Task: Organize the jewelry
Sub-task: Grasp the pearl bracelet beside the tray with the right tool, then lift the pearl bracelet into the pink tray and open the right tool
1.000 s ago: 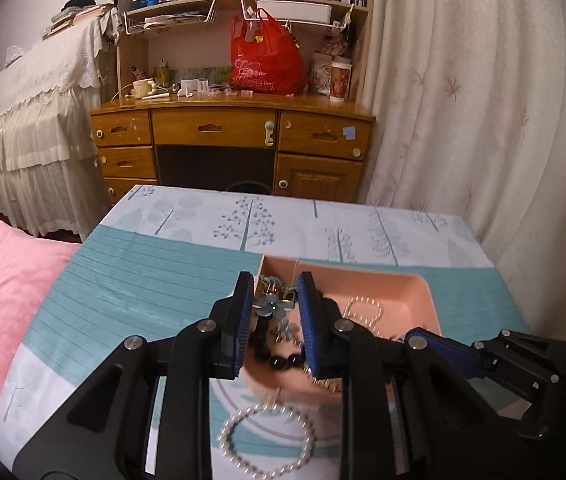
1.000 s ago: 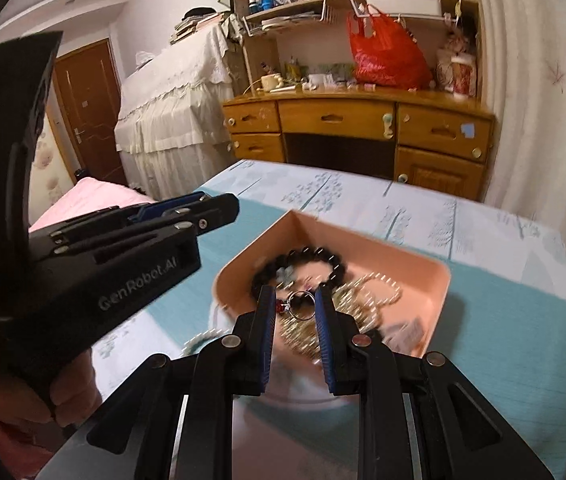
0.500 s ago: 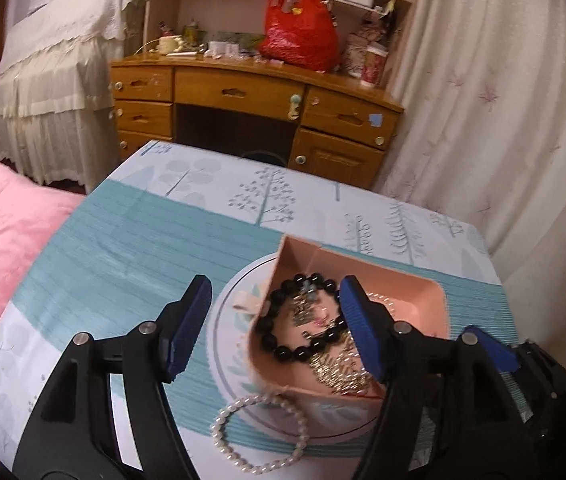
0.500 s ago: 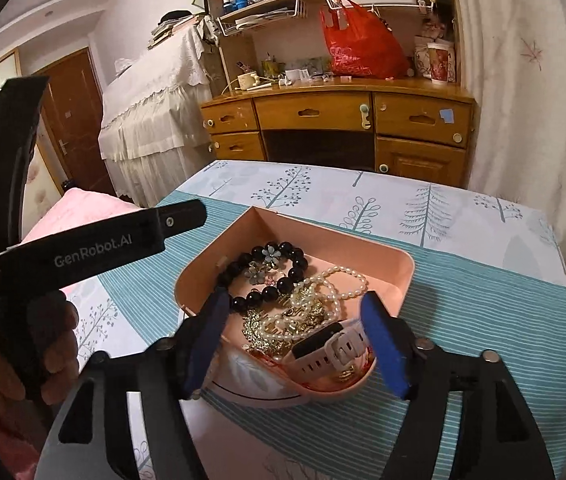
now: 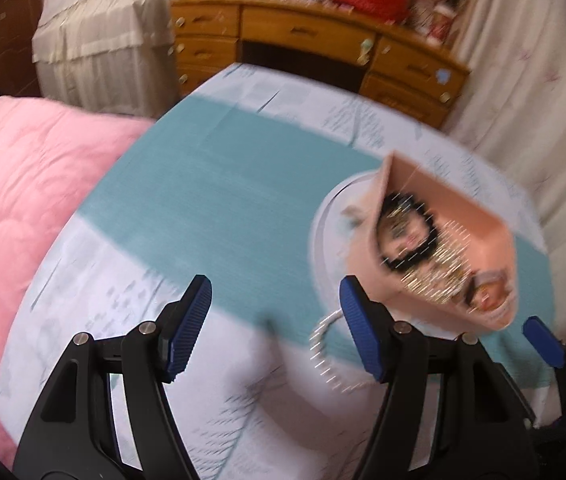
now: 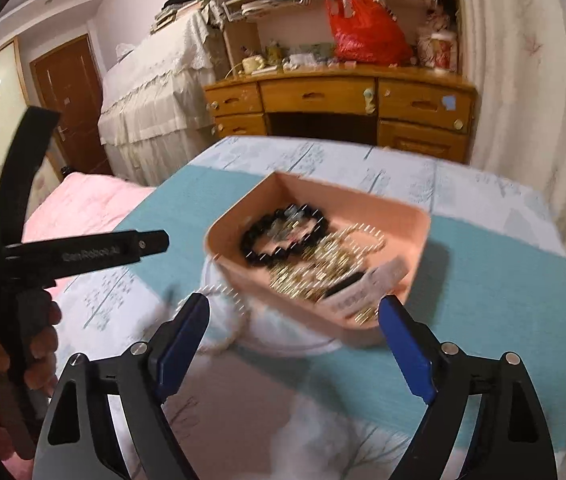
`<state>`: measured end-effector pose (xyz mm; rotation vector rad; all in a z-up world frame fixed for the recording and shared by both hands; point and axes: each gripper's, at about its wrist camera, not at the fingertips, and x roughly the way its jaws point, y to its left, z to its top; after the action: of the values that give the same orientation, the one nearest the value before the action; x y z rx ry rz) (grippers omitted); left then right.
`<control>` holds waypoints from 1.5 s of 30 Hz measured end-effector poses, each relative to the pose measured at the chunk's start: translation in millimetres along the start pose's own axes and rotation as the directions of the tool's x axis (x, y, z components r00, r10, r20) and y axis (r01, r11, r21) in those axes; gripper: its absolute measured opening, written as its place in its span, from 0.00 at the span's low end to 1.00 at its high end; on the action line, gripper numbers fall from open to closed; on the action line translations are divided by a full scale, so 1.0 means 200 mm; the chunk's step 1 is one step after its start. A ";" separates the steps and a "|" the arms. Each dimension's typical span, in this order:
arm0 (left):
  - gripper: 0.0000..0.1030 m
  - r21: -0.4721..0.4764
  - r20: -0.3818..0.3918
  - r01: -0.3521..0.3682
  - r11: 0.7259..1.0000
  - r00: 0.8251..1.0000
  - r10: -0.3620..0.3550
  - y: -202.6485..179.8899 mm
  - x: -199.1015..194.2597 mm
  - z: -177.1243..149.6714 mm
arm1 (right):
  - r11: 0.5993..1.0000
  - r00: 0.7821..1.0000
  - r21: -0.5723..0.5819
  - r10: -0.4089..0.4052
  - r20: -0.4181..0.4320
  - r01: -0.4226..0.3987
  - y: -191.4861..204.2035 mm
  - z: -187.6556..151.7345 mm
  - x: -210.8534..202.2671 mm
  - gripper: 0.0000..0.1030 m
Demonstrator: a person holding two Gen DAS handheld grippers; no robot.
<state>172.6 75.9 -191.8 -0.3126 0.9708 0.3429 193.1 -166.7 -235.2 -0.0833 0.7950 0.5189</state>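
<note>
Both black hand-held grippers with blue pads, the left gripper (image 5: 275, 322) and the right gripper (image 6: 295, 340), are spread wide with nothing held between their jaws. The shallow peach-pink plastic tray (image 6: 417, 236) is seen on a round white plate (image 6: 283, 336) on the teal-and-white tablecloth (image 5: 219, 196), heaped with a black bead bracelet (image 6: 279, 236), gold chains (image 6: 315, 268) and a white watch (image 6: 367, 292). A white pearl bracelet (image 5: 323, 356) is seen lying outside the tray, at the plate's near edge, blurred by motion.

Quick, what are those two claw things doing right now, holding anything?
Left gripper: open, holding nothing.
Right gripper: open, holding nothing; the pink rectangular plastic tray of jewelry sits ahead of it.
</note>
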 end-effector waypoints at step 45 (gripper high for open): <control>0.62 0.140 -0.254 0.143 0.980 0.962 -0.104 0.40 0.28 0.15 | 0.970 0.961 0.139 -0.167 -0.221 0.200 0.52 0.06 0.46 0.07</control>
<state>190.2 167.9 -231.0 -0.2742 1.2087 0.1128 205.7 -34.9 -278.8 -0.0632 1.0206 0.2703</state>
